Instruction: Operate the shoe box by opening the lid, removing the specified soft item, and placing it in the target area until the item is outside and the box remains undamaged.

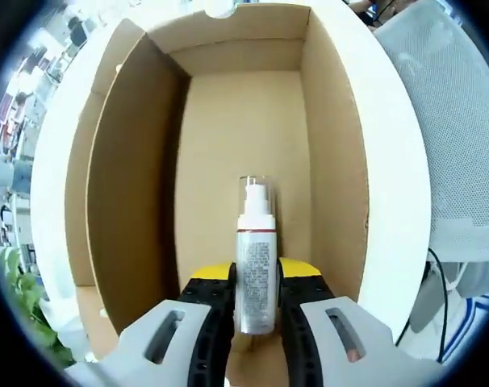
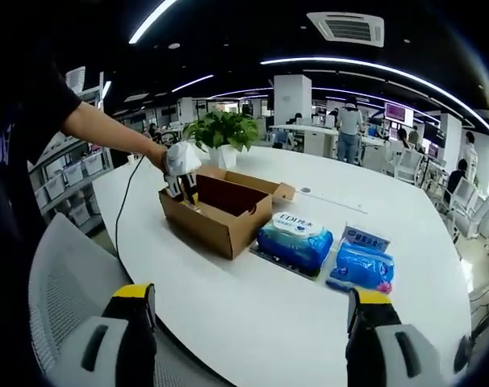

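Left gripper (image 1: 257, 310) is pinching a slim clear-capped white spray bottle (image 1: 256, 266) inside the open brown cardboard box (image 1: 140, 185). Right gripper (image 2: 252, 322) is hanging spread above the white table (image 2: 252, 314), viewing blue wipe packs (image 2: 295, 239) beside the box.

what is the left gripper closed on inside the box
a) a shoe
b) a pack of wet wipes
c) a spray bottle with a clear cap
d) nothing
c: in the left gripper view the left gripper is shut on a spray bottle with a clear cap, held inside the open cardboard box.
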Demonstrator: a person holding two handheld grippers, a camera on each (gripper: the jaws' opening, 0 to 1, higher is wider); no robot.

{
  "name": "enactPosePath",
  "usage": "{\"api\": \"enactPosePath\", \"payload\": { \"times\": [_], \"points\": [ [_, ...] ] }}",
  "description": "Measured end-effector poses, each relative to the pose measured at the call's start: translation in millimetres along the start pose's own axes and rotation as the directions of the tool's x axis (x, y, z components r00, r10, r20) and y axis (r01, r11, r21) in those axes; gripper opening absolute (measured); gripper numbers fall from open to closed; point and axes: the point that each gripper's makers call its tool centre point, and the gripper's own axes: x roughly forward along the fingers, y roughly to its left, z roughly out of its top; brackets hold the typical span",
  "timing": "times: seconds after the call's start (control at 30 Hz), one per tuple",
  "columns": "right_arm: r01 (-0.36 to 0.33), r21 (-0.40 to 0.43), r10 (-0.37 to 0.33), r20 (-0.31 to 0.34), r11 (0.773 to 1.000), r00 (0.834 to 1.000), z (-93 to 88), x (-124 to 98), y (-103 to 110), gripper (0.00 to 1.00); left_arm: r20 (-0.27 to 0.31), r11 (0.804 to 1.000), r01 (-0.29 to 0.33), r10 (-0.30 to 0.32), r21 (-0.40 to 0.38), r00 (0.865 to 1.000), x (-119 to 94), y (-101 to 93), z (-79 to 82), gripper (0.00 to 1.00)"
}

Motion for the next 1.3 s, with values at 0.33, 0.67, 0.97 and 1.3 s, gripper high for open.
{"api": "enactPosePath", "payload": {
  "times": [0.33,0.67,0.97,1.3],
  "points": [
    [-0.025,-0.034,0.026,0.025,0.999,0.999,11.6,1,4,0.99,0.032,0.999,-0.04,0.04,-0.002,0.999,-18,-2.9,4.2,0.17],
    [-0.066,-0.078,0.071,0.057,0.995,0.996,24.5,6,14,0.99,0.074,0.996,-0.087,0.089,-0.031,0.993,-41,-4.9,7.6,0.17],
    [-0.096,-0.143,0.112,0.104,0.985,0.988,39.4,10,25,0.96,0.159,0.988,-0.132,0.143,-0.079,0.977,-70,-7.1,25.8,0.17],
    [-0.139,-0.201,0.167,0.132,0.97,0.977,52.3,16,40,0.89,0.261,0.985,-0.154,0.169,-0.077,0.95,-102,-17.6,53.2,0.17]
  ]
}}
